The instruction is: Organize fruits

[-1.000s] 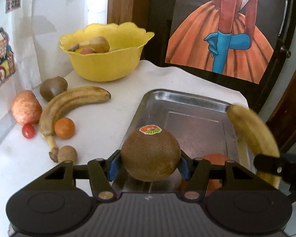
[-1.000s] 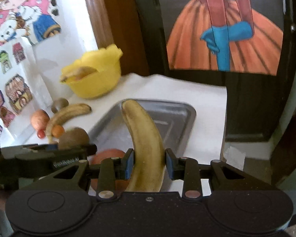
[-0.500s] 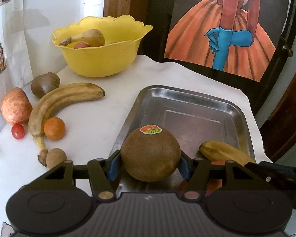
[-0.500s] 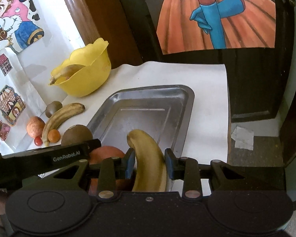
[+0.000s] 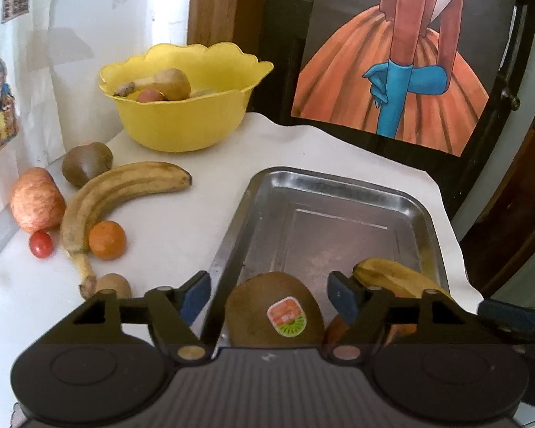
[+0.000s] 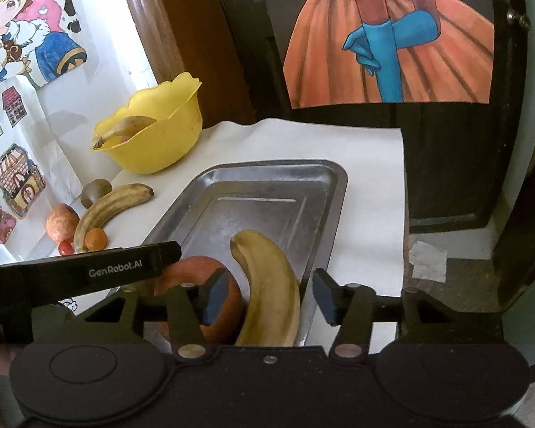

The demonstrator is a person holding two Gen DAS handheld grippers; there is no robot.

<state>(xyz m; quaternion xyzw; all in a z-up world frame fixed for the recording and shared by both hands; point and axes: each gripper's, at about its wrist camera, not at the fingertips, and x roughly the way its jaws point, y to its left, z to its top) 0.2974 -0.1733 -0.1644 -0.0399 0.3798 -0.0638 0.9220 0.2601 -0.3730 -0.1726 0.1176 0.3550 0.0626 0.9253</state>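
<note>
Our left claw [image 5: 269, 297] is wide apart around the kiwi [image 5: 274, 315] lying in the tray [image 5: 335, 192], and our right claw [image 6: 267, 297] is wide apart around the banana [image 6: 271, 292] lying there too.

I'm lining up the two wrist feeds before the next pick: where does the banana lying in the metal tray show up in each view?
Left wrist: the banana in the tray sits lower right, just beyond the left gripper's right finger, partly hidden.
Right wrist: it lies bottom centre, between the open fingers of the right gripper, against the orange fruit.
Shared landmark: the yellow bowl, upper left in both views.
</note>
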